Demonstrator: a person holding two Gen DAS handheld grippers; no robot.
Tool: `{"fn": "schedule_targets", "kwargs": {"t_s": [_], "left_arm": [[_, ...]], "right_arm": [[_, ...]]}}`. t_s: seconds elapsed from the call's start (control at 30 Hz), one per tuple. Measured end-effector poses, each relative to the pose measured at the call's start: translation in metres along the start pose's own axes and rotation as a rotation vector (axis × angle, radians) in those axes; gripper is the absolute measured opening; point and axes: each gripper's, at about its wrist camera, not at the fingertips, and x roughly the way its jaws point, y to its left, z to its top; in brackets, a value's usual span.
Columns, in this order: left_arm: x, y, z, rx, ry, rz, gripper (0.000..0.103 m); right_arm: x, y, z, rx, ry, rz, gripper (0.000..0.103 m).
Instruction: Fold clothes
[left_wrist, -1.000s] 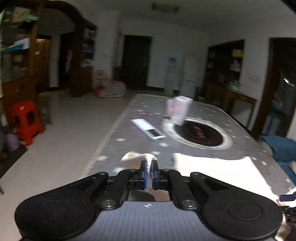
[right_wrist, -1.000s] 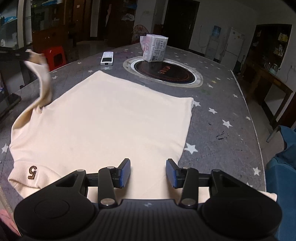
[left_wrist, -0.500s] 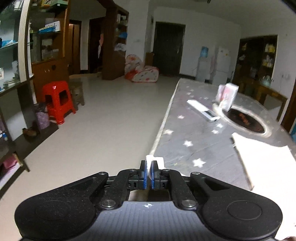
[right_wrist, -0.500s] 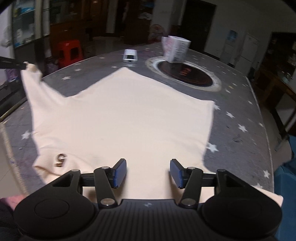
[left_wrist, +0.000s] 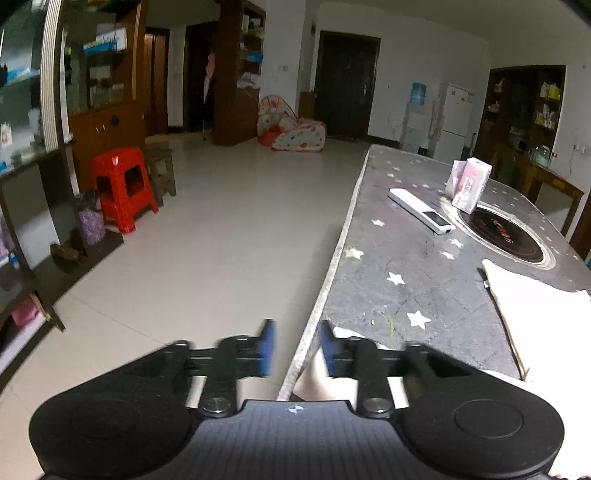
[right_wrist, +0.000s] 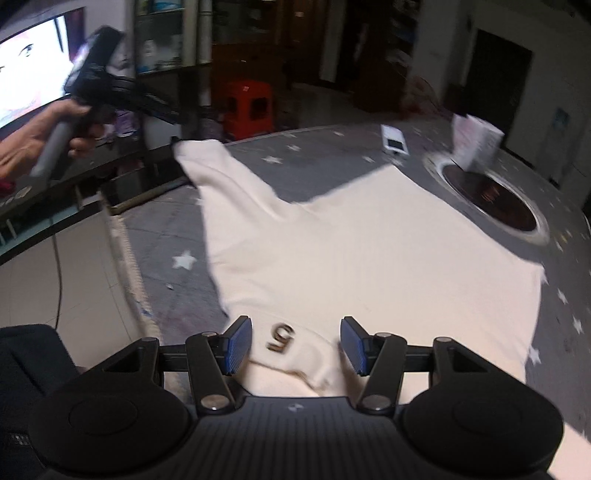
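The room is a dim living space with tiled floor and a red stool (left_wrist: 123, 186) at ten o'clock. On the long star-printed counter (left_wrist: 399, 258) the cream shirt (right_wrist: 369, 251) lies spread flat, one sleeve (right_wrist: 218, 173) stretched toward eleven o'clock; I'd say no fold is made yet. The left gripper (left_wrist: 295, 349) and right gripper (right_wrist: 295, 343) both have jaws spread, empty. A remote (left_wrist: 421, 215) and tissue pack (left_wrist: 469, 184) sit beyond.

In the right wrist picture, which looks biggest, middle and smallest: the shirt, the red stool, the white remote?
1. Shirt, by far.
2. Red stool.
3. White remote.
The stool stands farther away, so really it is bigger than it looks.
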Motion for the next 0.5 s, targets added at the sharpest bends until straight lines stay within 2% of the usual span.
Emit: {"fn": "schedule_targets", "kwargs": {"t_s": [0.13, 0.23, 0.27, 0.37, 0.5], "left_arm": [[0.006, 0.0, -0.007, -0.003, 0.02, 0.008, 0.043], [0.009, -0.003, -0.01, 0.007, 0.024, 0.007, 0.039], [0.01, -0.004, -0.011, 0.008, 0.027, 0.004, 0.03], [0.015, -0.005, -0.012, 0.011, 0.042, 0.001, 0.016], [0.018, -0.007, -0.014, 0.018, 0.046, 0.014, 0.005]], "right_arm": [[0.001, 0.007, 0.007, -0.015, -0.012, 0.027, 0.054], [0.004, 0.01, 0.013, -0.031, -0.022, 0.04, 0.054], [0.006, 0.011, 0.015, -0.033, -0.024, 0.047, 0.054], [0.015, 0.017, 0.018, -0.049, -0.022, 0.068, 0.051], [0.026, 0.028, 0.023, -0.073, -0.024, 0.085, 0.043]]}}
